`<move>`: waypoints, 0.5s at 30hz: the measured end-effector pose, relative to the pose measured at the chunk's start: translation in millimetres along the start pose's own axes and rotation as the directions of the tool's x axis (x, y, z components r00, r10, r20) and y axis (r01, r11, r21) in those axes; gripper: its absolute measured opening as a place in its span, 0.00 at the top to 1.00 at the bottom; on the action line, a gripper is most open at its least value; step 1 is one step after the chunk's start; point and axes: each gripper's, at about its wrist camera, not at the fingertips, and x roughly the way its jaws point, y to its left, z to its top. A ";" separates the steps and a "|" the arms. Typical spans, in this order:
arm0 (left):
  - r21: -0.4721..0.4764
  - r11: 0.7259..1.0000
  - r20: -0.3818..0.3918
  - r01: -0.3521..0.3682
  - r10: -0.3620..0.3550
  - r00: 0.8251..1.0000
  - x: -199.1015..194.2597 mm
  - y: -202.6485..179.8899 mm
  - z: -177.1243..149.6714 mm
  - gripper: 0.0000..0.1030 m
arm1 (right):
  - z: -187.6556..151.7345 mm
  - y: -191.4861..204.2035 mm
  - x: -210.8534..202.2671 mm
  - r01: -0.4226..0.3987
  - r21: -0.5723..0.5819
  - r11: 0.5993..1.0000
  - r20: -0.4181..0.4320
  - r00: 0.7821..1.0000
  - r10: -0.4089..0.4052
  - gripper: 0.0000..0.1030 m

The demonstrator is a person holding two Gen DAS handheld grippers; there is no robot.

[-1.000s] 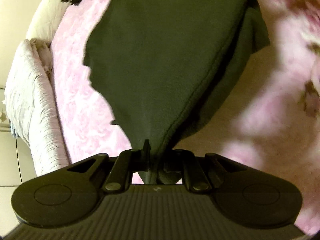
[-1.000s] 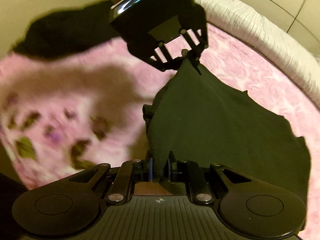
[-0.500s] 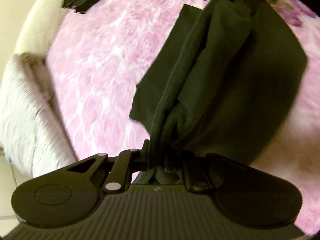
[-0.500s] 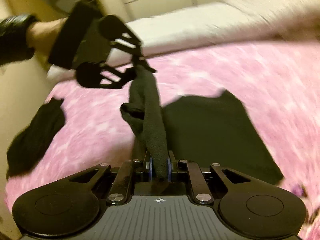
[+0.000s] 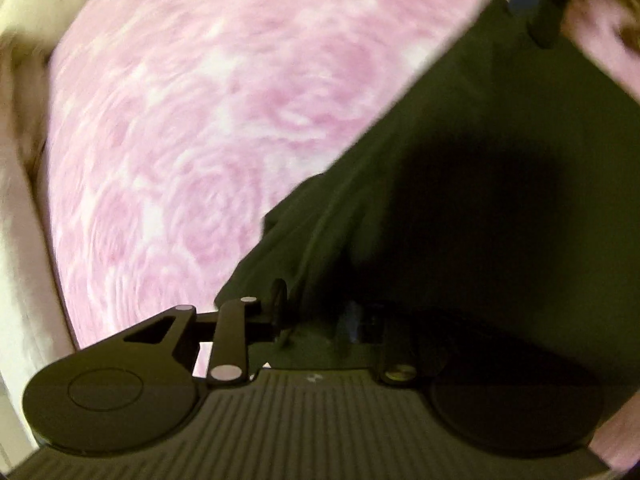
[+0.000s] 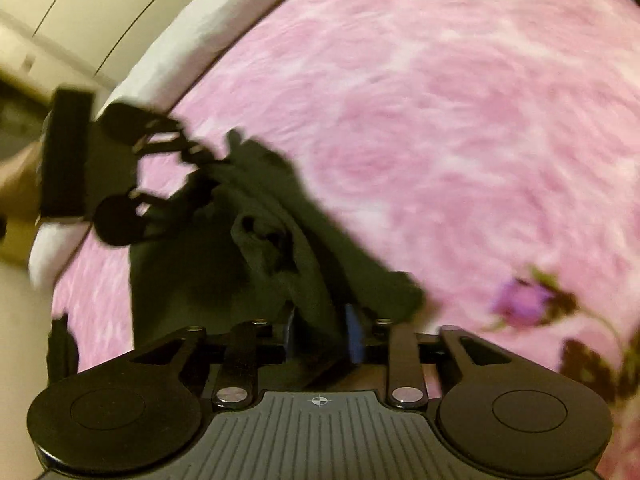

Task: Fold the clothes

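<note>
Black garment (image 5: 500, 184), pink floral blanket (image 5: 208, 112)

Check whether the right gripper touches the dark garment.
Touching. The right wrist view shows the dark garment pinched between the right gripper fingers.

Both tools, left (image 5: 316, 312) and right (image 6: 322, 332), are clamped closed.

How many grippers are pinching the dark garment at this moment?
2. The left gripper pinches one end of the dark garment; the right gripper pinches the other end, above the pink blanket.
</note>
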 end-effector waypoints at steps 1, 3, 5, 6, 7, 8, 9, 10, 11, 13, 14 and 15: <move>-0.048 0.999 0.004 0.000 0.001 1.000 -6.4 3.9 -5.8 0.70 | -2.2 -2.3 -5.9 0.008 0.018 1.000 0.015 1.000 -0.009 0.64; -0.129 0.991 0.019 -0.018 0.021 1.000 -19.9 10.2 -17.3 0.68 | -7.1 -4.2 -18.7 0.022 0.046 0.999 0.042 0.999 -0.023 0.62; -0.239 0.971 0.048 -0.008 0.020 0.999 -33.3 16.2 -29.6 0.69 | -11.9 1.5 -26.6 0.025 0.041 0.999 0.056 0.998 -0.028 0.60; -0.304 0.953 0.067 0.018 0.002 0.998 -37.8 19.3 -35.3 0.69 | -14.3 5.0 -30.2 0.027 0.036 0.999 0.061 0.998 -0.029 0.59; -0.366 0.929 0.089 0.054 -0.023 0.996 -40.8 19.0 -40.4 0.69 | -16.7 8.8 -30.3 0.025 0.029 0.999 0.059 0.998 -0.027 0.56; -0.390 0.918 0.096 0.074 -0.040 0.995 -37.7 16.5 -39.3 0.69 | -19.0 12.8 -29.1 0.022 0.021 1.000 0.054 0.998 -0.024 0.53; -0.409 0.908 0.101 0.093 -0.056 0.993 -34.0 13.7 -37.5 0.69 | -20.6 15.6 -23.5 0.029 0.016 0.999 0.045 0.999 -0.030 0.52; -0.428 0.897 0.107 0.112 -0.073 0.992 -30.4 10.9 -35.7 0.69 | -21.9 17.9 -16.3 0.039 0.011 0.999 0.035 0.999 -0.039 0.51; -0.427 0.896 0.108 0.117 -0.078 0.991 -24.8 7.2 -35.2 0.69 | -22.3 19.1 -9.0 0.056 0.011 0.998 0.027 0.998 -0.056 0.51; -0.443 0.890 0.095 0.111 -0.076 0.993 -11.4 1.5 -40.2 0.70 | -20.6 15.3 2.6 0.069 0.038 0.997 0.035 0.997 -0.070 0.52; -0.463 0.879 0.097 0.115 -0.078 0.992 -3.9 4.3 -41.6 0.70 | -18.7 12.2 4.3 0.073 0.052 0.996 0.049 0.996 -0.075 0.62; -0.484 0.867 0.101 0.119 -0.080 0.992 3.8 7.8 -42.9 0.67 | -16.4 9.0 5.3 0.080 0.064 0.995 0.063 0.994 -0.084 0.69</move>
